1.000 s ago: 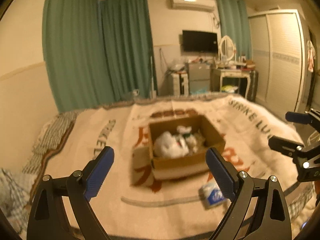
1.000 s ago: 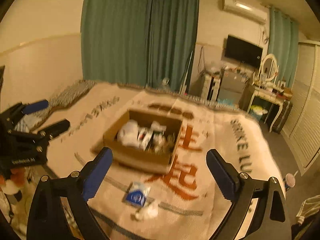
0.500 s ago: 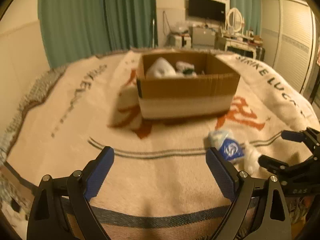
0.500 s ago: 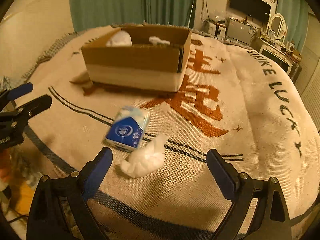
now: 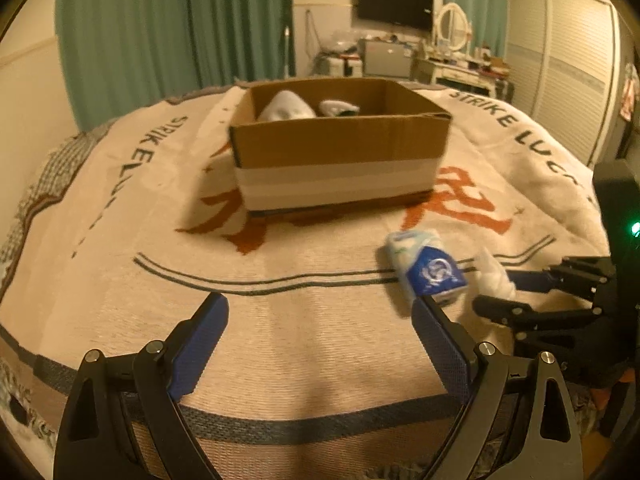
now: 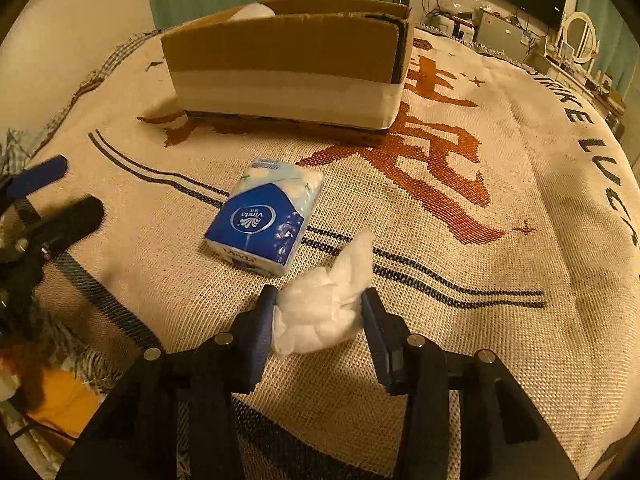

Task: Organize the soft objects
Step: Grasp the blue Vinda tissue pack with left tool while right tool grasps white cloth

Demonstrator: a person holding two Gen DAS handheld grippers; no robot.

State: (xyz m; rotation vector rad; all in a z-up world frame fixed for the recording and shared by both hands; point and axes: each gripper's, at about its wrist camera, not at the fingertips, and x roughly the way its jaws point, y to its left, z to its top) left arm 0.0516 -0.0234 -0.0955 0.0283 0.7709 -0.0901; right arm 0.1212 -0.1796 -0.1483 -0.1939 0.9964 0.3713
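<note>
The blue tissue pack [image 6: 269, 216] reads "Vinda" in its white oval and again along its near edge. The blanket [image 6: 500, 320] on the bed carries "STRIKE LUCK" woven in dark letters along its right edge, partly cut off.

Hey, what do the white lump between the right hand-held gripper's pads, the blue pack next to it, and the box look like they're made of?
White lump: probably thin crinkled plastic film or tissue, translucent and creased. Blue pack: soft tissue pack in glossy printed plastic wrap, showing sheen. Box: matte brown corrugated cardboard with a pale band, possibly tape, around its lower half.
</note>
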